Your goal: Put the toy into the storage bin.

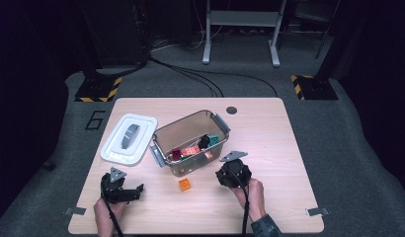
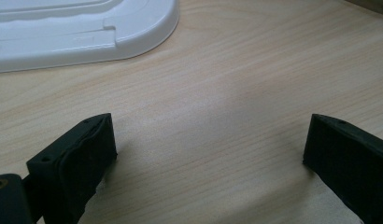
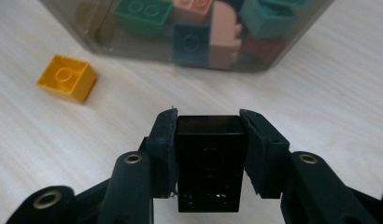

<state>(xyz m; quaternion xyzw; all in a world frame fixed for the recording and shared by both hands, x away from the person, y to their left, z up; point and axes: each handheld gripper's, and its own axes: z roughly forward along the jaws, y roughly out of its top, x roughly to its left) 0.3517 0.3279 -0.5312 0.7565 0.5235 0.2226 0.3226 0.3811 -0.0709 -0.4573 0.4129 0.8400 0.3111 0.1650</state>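
Note:
My right gripper [image 3: 208,122] is shut on a black brick [image 3: 209,168], which sits squarely between its two pads just above the tabletop. In the high view the right gripper [image 1: 233,172] is in front of a clear plastic bin [image 1: 163,131], near its front right corner. An orange brick [image 3: 67,77] lies alone on the wood in front of the bin [image 3: 133,44], to the left of the held brick; the high view also has the orange brick [image 1: 184,184]. My left gripper [image 2: 210,135] stands open over bare wood, nothing between its jaws. In the high view the left gripper [image 1: 135,190] is at the front left.
The bin holds several bricks: green [image 3: 143,16], blue [image 3: 191,43], pink [image 3: 224,39] and teal [image 3: 269,18]. Its white lid [image 1: 129,138] lies flat to its left, and the lid's edge [image 2: 77,37] is just beyond my left gripper. A dark round hole [image 1: 231,110] marks the table's far side.

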